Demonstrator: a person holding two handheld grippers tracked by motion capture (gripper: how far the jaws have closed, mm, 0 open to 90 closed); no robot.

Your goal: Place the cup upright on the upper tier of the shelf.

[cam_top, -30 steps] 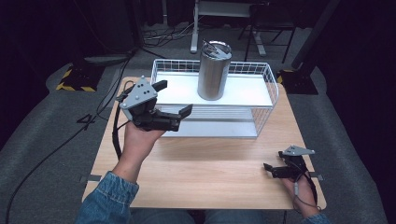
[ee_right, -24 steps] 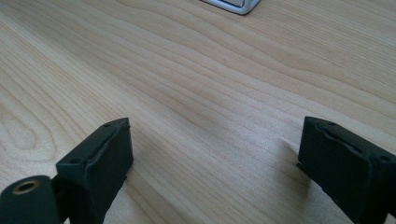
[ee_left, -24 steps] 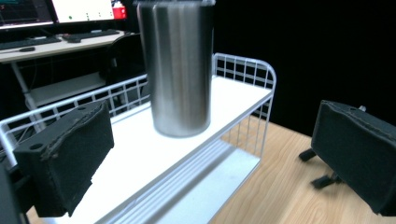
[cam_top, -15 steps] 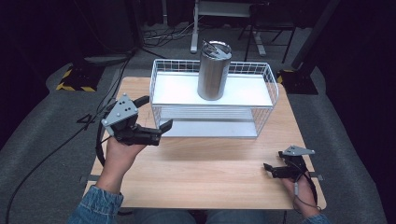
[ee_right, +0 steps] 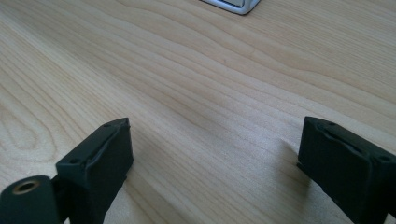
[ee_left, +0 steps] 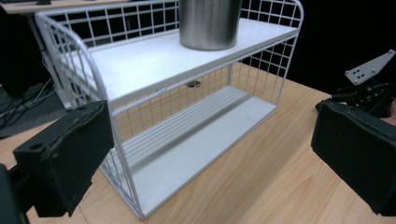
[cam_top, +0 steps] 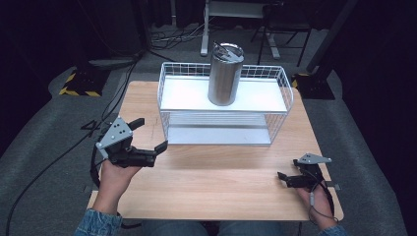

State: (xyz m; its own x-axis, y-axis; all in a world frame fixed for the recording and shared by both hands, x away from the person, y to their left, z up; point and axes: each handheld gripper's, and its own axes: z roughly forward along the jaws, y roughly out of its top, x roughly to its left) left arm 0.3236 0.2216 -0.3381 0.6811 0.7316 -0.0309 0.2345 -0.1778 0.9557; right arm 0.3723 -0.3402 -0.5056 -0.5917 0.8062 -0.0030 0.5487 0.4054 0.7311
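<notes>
- Tumbler [cam_top: 225, 73], steel with a lid, stands on the top shelf of the white wire rack [cam_top: 167, 93], slightly left of the shelf's middle, well apart from both my grippers.
- It is upright: long axis vertical, lidded mouth up, base flat on the shelf board.
- My left gripper [cam_top: 147, 142] hangs off the rack's front-left corner, jaws spread wide and empty; in the left gripper view they frame the rack's near end, with the tumbler's lower body [ee_left: 210, 23] high in the frame.
- My right gripper [cam_top: 285, 178] rests low over the wooden table [cam_top: 221, 182], near the rack's front-right corner, jaws parted with nothing between them.
- I judge the step in hand to be a reach for the tumbler with the left gripper.
- To do it well I would lift above the rack's rim wire, come in level, and straddle the tumbler mid-body.
- Closing square across the round wall should keep it from tipping or slipping.
</notes>
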